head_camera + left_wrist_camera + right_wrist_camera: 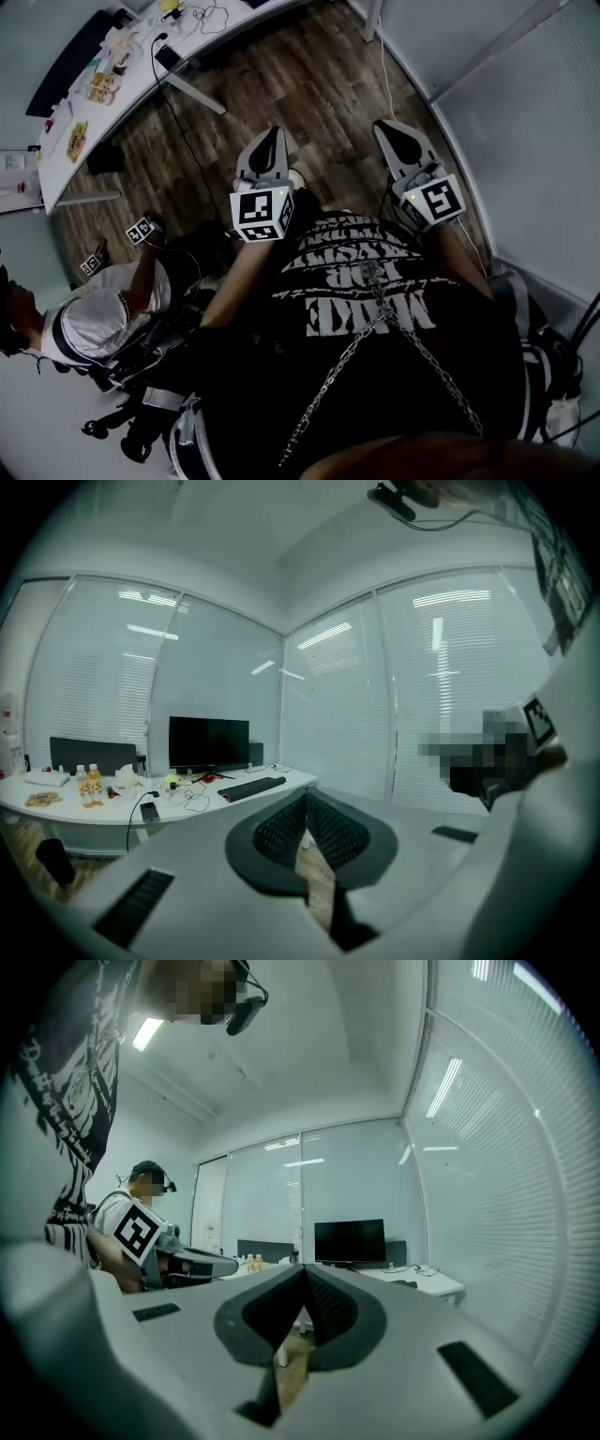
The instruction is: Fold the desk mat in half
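While the left gripper hovers closed, the desk stands well apart.

Head view: steeply down at floor. Tool views: level, both facing monitor.

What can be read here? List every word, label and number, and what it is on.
None can be read outright.
Black shirt: white lettering, upside down, too warped to read.
Bottles on the desk: labels too small.
Marker cubes: square patterns only, no words.
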